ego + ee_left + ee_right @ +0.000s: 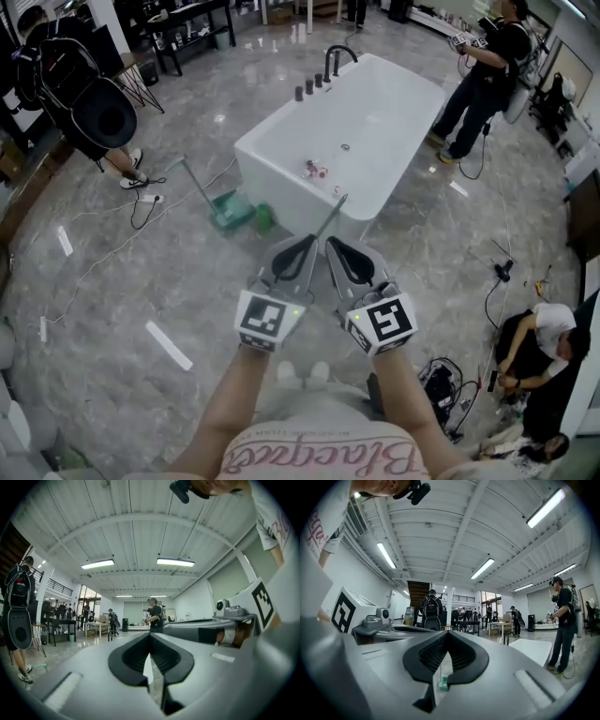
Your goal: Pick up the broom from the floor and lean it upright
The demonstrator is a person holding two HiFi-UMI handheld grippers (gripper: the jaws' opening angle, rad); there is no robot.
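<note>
In the head view a thin grey broom handle (330, 228) slants from the bathtub's near wall down toward my left gripper (305, 240). Its lower end is lost against that gripper's jaws, and I cannot tell whether it touches them. A green head (265, 217) lies on the floor beside a green dustpan (230, 211). My right gripper (334, 242) is held close beside the left, both in front of my chest. Both are shut, tips meeting, nothing pinched in the left gripper (150, 634) view. Below the right gripper (446, 633) tips, a pale stick with a green piece (443, 683) shows through the gap.
A white bathtub (281, 141) with a black faucet (336, 58) stands on the marble floor ahead. Cables (141, 211) trail across the floor on the left. People stand at the back left (84, 94) and back right (483, 75); one crouches at the right edge (544, 352).
</note>
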